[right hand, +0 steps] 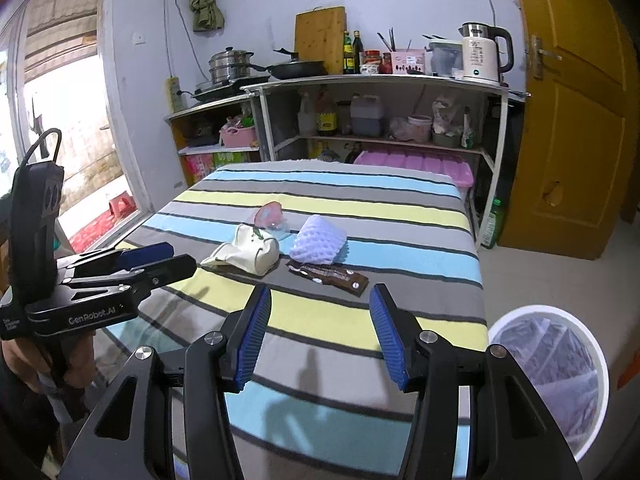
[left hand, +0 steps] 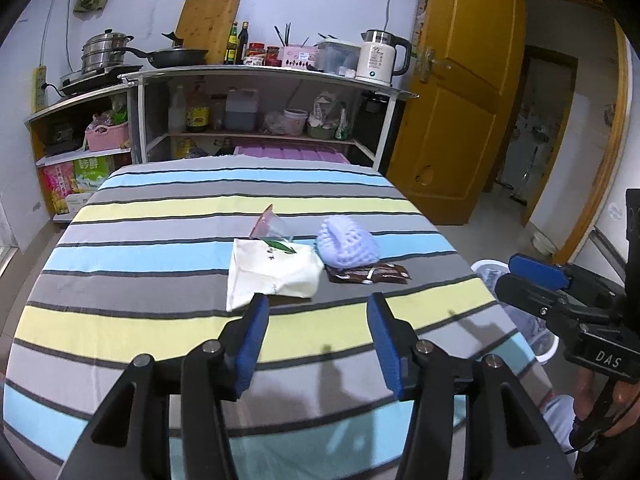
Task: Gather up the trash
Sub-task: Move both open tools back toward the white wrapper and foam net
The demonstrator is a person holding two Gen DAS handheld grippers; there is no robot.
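Striped cloth [left hand: 160, 208] in grey, blue and yellow, spread over the table, with four bits of trash bunched together around the middle of the surface, a little toward the right edge.

Counted: one white paper bag [left hand: 272, 276], crumpled and lying flat; one clear plastic cup [left hand: 270, 226] with a pink rim, tipped on its side just behind the bag; one pale purple foam net [left hand: 347, 247] to the right of the bag; one dark brown wrapper [left hand: 368, 273] flat on the cloth, touching the front of the net. One white bin [right hand: 554, 376] with a liner, on the floor off the table's near right corner.

Probably all very light. Bag: soft, likely to fold under a pinch, best taken at the raised crumpled edge nearest the grippers. Cup: thin and easily crushed, slippery on the wall, safer by the rim. Net: springy and squashy, easy to grab anywhere across its bulk. Wrapper: flat, slick film, hardest to lift, best pinched at a curled end or slid toward the edge first.

Left gripper [left hand: 318, 310]: jaws spread wide, nothing between them, hovering over the near part of the surface, in line with the bag's near edge. Right gripper [right hand: 320, 300]: jaws likewise apart and empty, above the near edge, pointed at the wrapper. Nothing picked up yet by the look of it.
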